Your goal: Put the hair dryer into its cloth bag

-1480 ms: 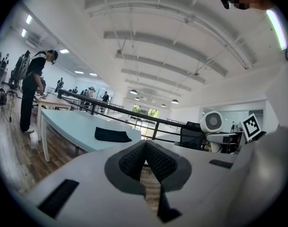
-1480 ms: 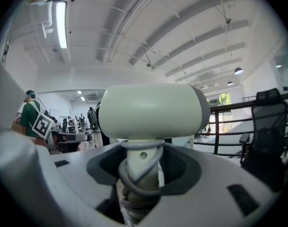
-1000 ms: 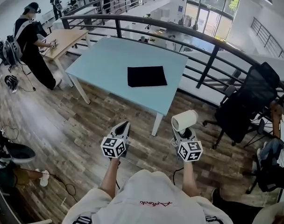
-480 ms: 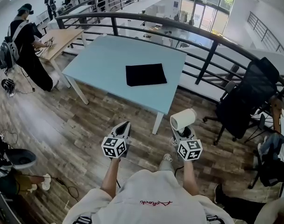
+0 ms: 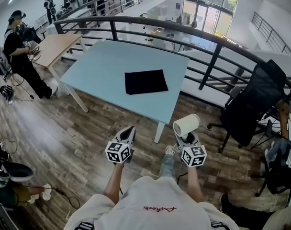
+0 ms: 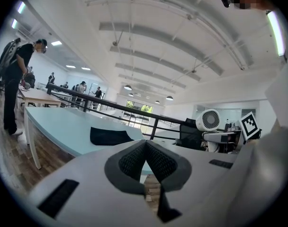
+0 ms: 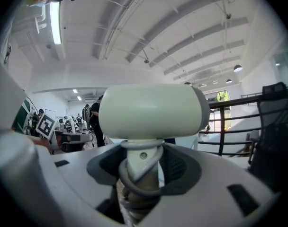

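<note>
A black cloth bag (image 5: pixel 146 82) lies flat on the pale blue table (image 5: pixel 102 66); it shows as a dark patch (image 6: pixel 110 136) in the left gripper view. The white hair dryer (image 5: pixel 186 125) stands upright in my right gripper (image 5: pixel 187 137), whose jaws are shut on its handle (image 7: pixel 140 167) with the cord wound round it; the barrel (image 7: pixel 151 111) lies crosswise above the jaws. My left gripper (image 5: pixel 128 131) is shut with nothing in it, its pads (image 6: pixel 134 161) pressed together. Both grippers hang over the wooden floor in front of the table, short of its near edge.
A black railing (image 5: pixel 203 40) curves behind the table. A black office chair (image 5: pixel 253 104) stands at the right. A person (image 5: pixel 18 56) stands by a wooden desk (image 5: pixel 52 47) at the far left. Cables and gear lie on the floor at the left (image 5: pixel 11 166).
Both grippers and the head view have moved forward towards the table; a leg has stepped into view between the arms. The dryer stays held in the right gripper.
</note>
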A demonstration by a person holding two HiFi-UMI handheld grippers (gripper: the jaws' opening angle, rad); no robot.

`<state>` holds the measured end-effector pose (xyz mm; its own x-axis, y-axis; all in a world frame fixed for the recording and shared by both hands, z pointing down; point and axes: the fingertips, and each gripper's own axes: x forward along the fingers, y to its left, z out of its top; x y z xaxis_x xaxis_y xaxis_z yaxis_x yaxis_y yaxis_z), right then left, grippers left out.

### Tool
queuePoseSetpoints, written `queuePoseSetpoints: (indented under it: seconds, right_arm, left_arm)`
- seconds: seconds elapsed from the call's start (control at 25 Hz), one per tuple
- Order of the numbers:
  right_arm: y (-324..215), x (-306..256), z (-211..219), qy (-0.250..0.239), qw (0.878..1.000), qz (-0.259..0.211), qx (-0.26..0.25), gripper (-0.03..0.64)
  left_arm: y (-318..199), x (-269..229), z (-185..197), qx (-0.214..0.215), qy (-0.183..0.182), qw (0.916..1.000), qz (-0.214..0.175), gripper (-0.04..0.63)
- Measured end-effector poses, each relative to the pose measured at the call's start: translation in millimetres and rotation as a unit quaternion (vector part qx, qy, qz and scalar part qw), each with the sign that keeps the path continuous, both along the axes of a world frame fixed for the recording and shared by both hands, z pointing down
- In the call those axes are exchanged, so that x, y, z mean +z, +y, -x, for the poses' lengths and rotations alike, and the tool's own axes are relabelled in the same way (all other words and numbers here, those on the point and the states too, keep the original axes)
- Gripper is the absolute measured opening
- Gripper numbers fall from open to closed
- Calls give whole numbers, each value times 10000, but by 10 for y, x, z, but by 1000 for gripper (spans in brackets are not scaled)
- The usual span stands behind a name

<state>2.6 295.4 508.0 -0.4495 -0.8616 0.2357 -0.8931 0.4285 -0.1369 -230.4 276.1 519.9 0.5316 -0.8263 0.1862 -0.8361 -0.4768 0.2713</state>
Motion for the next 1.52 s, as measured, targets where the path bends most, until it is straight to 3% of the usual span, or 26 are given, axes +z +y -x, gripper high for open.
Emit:
queuePoseSetpoints:
  seconds: [0.52, 1.12, 1.52]
  right_arm:
    - [-1297, -41, -407, -35, 9999, -26, -117, 215]
    - [-3295, -157, -842, -108, 9988, 13, -475, 216]
    - [-4150, -110, -1210, -127, 9979, 4, -628, 216]
  left_arm:
    - [-1270, -103, -479, -36, -82, 10000, -22, 6]
    - [-3157, -197, -993, -280, -212, 9993, 101, 6]
    - [-3976, -171, -1352, -418, -277, 9987, 106, 6]
